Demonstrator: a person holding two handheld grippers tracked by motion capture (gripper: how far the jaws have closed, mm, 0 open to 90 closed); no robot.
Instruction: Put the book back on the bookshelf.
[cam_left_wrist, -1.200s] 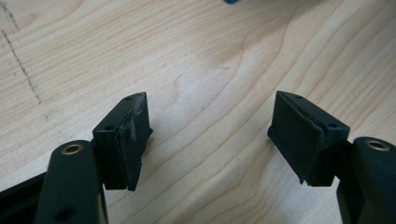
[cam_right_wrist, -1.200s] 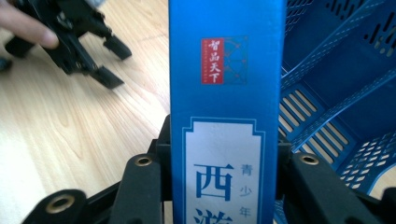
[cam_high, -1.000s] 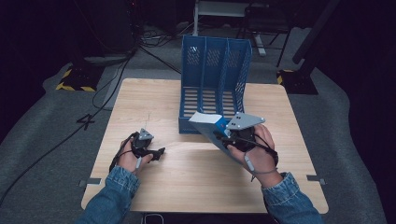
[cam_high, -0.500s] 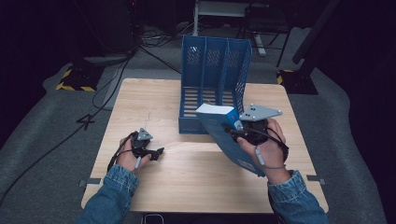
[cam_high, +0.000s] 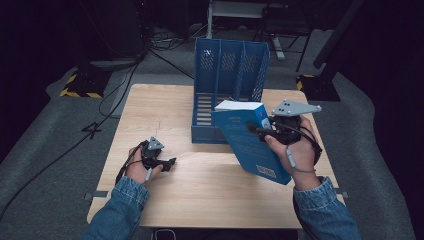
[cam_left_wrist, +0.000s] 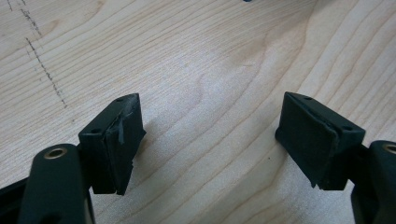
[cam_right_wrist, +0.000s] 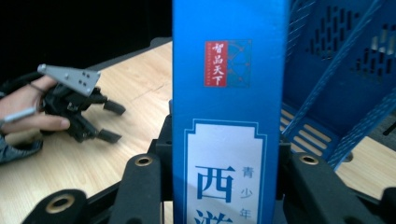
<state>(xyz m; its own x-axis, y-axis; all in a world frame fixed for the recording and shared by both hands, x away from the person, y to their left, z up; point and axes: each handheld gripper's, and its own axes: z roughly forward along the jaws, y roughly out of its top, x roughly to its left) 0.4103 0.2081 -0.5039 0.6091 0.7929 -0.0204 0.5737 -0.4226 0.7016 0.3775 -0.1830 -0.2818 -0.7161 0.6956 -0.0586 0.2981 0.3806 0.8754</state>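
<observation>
A blue book with white page edges hangs tilted above the table, just in front of the blue slotted file rack. My right gripper is shut on its spine side. In the right gripper view the book's spine, with a red label and Chinese characters, stands upright between the two jaws of the right gripper, and the rack is close behind on the right. My left gripper rests low at the table's left front, open. Its pads stand wide apart over bare wood.
The wooden table has free surface left of the rack and along the front. In the right gripper view the left gripper and its hand lie on the table at the left. Cables and dark equipment stand on the floor behind.
My right hand has lifted the book and swung it more upright, a little to the right and nearer the rack. The left hand has stayed where it was.
</observation>
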